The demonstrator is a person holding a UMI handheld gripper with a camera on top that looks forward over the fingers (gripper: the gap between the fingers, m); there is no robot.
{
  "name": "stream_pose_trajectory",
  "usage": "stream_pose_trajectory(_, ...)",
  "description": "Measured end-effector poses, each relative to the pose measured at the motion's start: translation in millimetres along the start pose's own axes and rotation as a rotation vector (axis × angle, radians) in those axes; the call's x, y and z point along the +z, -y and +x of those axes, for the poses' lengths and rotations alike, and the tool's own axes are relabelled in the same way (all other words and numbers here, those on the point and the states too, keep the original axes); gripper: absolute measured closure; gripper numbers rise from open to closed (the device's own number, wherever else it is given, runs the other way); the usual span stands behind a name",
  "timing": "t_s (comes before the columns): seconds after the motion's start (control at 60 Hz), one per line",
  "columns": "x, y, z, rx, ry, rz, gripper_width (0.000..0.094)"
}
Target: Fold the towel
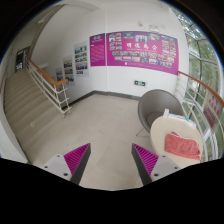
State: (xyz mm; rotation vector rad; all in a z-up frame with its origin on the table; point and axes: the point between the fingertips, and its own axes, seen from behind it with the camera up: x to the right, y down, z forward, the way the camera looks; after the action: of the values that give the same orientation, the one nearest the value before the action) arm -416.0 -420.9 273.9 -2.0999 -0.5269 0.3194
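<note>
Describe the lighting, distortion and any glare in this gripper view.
Gripper view: strong fisheye bending, so the staircase and the wall posters curve. Daylight from the windows washes out that side, and the white chair holding the pink towel looks bright. The floor is evenly lit, with no hard shadows. The gripper is open with nothing between its fingers.

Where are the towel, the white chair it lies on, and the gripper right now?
towel (pixel 183 146), gripper view, middle of the pink cloth.
white chair (pixel 172 123), gripper view, top of the backrest.
gripper (pixel 112 158), gripper view, the open gap midway between its fingertips.
</note>
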Motion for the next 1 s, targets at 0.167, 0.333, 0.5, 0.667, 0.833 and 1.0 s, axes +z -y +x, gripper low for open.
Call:
stream_pose_trajectory(0.167,17,-19,16,0.017,-0.029,-0.056,0.0083)
stream_pose_trajectory(0.333,49,-48,58,0.039,-0.102,-0.048,0.0084)
stream_pose_trajectory(0.5,82,-81,138,0.058,-0.186,-0.045,0.0081)
stream_pose_trajectory(0.667,145,-93,255,0.107,-0.304,-0.015,0.0078)
stream_pose_trajectory(0.833,229,-91,355,0.180,-0.393,-0.030,0.0085)
stream_pose_trajectory(1.0,298,-115,415,0.235,-0.439,-0.105,0.0105)
